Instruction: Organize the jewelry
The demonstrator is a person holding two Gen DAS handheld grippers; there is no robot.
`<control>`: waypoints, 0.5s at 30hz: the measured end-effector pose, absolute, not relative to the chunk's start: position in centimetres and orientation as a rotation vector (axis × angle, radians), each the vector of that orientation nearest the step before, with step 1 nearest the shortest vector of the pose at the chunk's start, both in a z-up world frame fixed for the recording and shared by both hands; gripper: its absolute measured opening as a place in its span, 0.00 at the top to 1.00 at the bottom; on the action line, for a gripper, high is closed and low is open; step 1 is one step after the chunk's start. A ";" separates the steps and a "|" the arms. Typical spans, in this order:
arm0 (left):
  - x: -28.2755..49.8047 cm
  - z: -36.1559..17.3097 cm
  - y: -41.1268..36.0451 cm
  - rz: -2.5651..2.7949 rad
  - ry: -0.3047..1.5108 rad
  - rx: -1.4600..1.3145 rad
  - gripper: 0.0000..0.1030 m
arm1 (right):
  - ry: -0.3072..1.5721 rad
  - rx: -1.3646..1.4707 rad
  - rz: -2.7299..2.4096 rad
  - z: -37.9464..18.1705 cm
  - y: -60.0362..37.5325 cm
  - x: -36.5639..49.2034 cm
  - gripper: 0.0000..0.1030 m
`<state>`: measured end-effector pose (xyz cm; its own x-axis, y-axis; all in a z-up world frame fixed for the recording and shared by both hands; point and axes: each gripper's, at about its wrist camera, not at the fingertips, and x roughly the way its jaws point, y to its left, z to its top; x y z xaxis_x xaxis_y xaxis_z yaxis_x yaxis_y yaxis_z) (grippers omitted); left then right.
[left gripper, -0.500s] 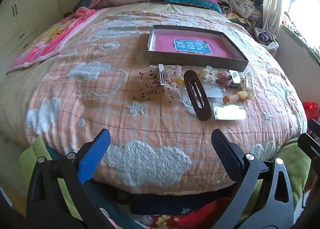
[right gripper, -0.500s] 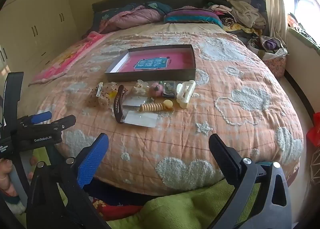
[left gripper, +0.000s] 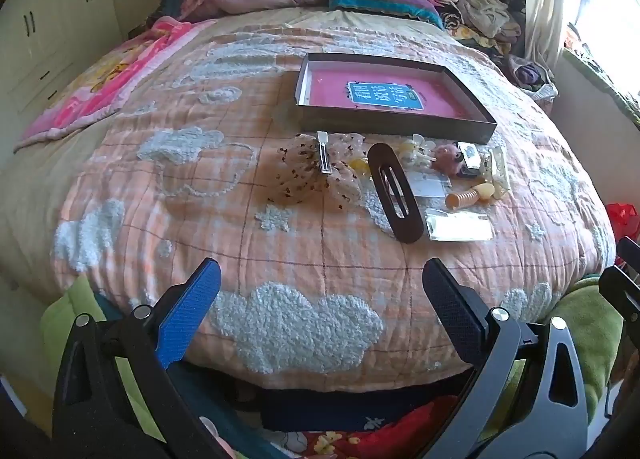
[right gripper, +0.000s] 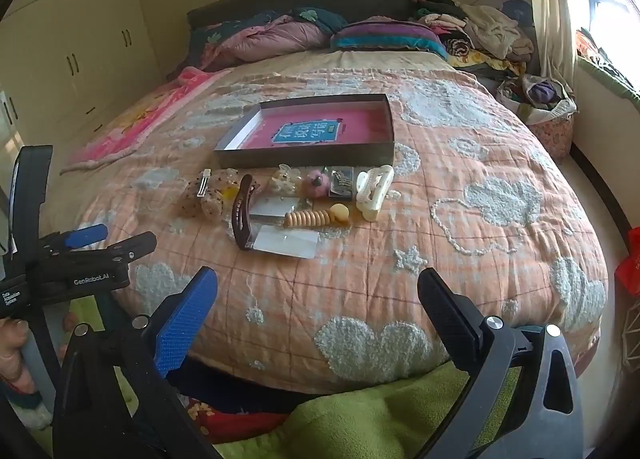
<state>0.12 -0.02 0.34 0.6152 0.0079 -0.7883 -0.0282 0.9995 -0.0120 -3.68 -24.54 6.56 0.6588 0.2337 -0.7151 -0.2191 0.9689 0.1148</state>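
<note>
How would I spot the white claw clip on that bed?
Find the shallow dark tray with the pink floor on the orange quilt. Hair pieces lie in front of it; the white claw clip lies at their right end, the only white toothed one.

Left claw (left gripper: 320, 299) held low and level, jaws spread wide, nothing between them; blue pad on one finger (left gripper: 188, 319), black pad on the other. Right claw (right gripper: 318, 299) posed the same, jaws wide apart and empty. Seen from the right wrist, left claw (right gripper: 92, 237) side-on at the left edge, gripped from below by a hand (right gripper: 16, 343).
</note>
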 end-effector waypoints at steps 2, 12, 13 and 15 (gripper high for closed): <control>0.0 0.5 -0.2 0.022 0.909 -0.023 0.08 | 0.809 0.021 0.258 6.8 -24.7 -3.7 0.04; -0.1 0.5 0.0 0.021 0.900 -0.024 0.08 | 0.808 0.016 0.262 6.8 -24.3 -3.8 0.04; -0.1 0.6 0.0 0.021 0.900 -0.024 0.08 | 0.809 0.017 0.261 6.8 -24.3 -3.8 0.04; -0.1 0.6 0.0 0.020 0.900 -0.024 0.08 | 0.806 0.019 0.261 6.7 -24.5 -3.9 0.04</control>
